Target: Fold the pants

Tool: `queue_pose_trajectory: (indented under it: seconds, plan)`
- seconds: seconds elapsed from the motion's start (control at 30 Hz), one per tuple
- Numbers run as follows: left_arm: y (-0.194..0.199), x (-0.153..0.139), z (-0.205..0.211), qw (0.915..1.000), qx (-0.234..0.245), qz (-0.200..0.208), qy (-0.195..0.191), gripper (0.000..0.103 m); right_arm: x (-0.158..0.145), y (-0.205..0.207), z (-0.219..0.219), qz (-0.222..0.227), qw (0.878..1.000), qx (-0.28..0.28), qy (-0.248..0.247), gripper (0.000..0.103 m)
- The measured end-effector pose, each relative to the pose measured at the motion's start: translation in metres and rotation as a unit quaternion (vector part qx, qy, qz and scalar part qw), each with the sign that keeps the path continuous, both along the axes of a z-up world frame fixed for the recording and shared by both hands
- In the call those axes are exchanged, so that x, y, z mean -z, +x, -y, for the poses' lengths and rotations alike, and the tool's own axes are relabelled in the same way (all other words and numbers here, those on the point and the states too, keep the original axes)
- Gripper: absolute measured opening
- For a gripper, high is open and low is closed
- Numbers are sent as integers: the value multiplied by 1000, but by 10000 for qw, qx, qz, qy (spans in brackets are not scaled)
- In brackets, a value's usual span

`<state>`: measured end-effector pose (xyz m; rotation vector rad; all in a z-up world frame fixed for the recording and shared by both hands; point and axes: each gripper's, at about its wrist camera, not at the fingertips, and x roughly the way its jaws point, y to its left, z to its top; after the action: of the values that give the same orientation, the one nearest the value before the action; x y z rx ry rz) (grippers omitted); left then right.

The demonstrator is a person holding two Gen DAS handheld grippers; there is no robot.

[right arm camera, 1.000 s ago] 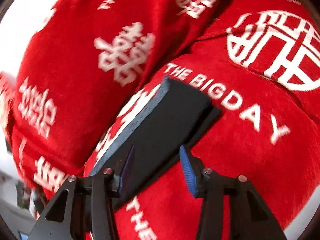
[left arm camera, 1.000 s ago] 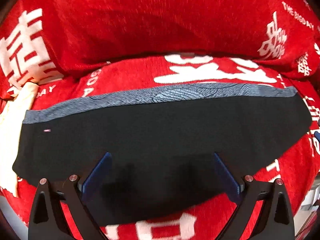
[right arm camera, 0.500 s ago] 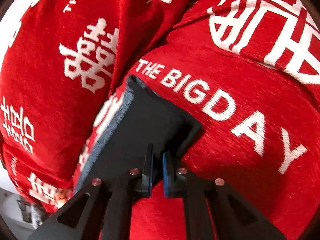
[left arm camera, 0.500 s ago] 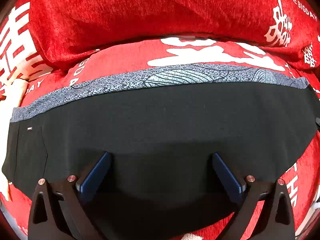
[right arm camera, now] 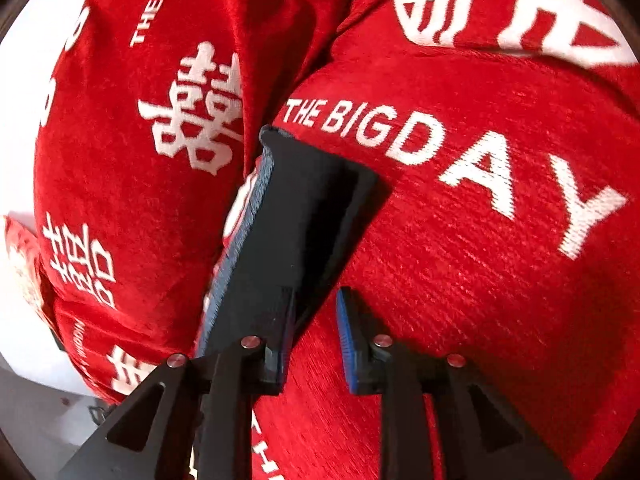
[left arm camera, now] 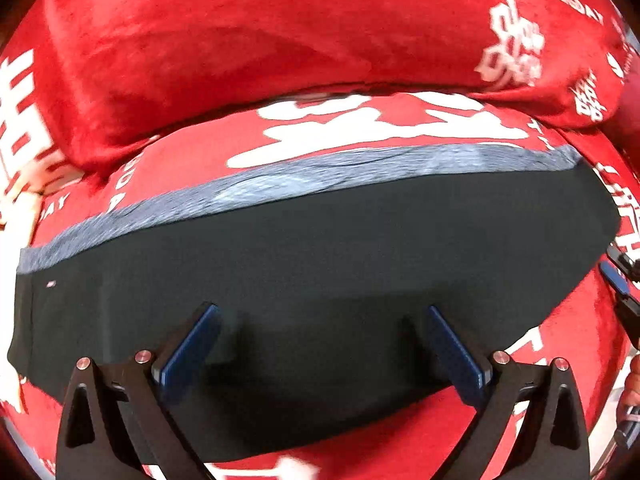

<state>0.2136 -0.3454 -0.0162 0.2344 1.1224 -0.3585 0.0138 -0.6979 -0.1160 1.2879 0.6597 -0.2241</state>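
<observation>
Behind pants (left arm camera: 320, 272): red cushion (left arm camera: 280, 40).

Black pants (left arm camera: 320, 272) with a grey patterned waistband (left arm camera: 304, 188), folded into a long flat strip. Lying lengthwise across a red sofa seat cushion, waistband edge toward the backrest. Small light tag near the left end. Seen end-on from the right wrist view (right arm camera: 292, 224): stacked layers, lower layer sticking out slightly at the right-hand corner, grey band along the left edge.
</observation>
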Motion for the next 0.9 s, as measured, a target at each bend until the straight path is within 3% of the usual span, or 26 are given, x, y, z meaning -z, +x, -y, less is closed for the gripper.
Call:
queue_pose_trajectory:
  seconds: [0.23, 0.7, 0.9]
  plan:
    - [-2, 14, 38, 9995, 144, -61, 286, 102, -8, 2, -3, 75, 9998, -139, -104, 42]
    - [-1, 15, 37, 9997, 76, -90, 193, 102, -9, 18, 8, 18, 9988, -166, -466, 44]
    - [0, 16, 38, 9997, 103, -70, 196, 102, -20, 36, 10, 225, 9965, -225, -772, 48]
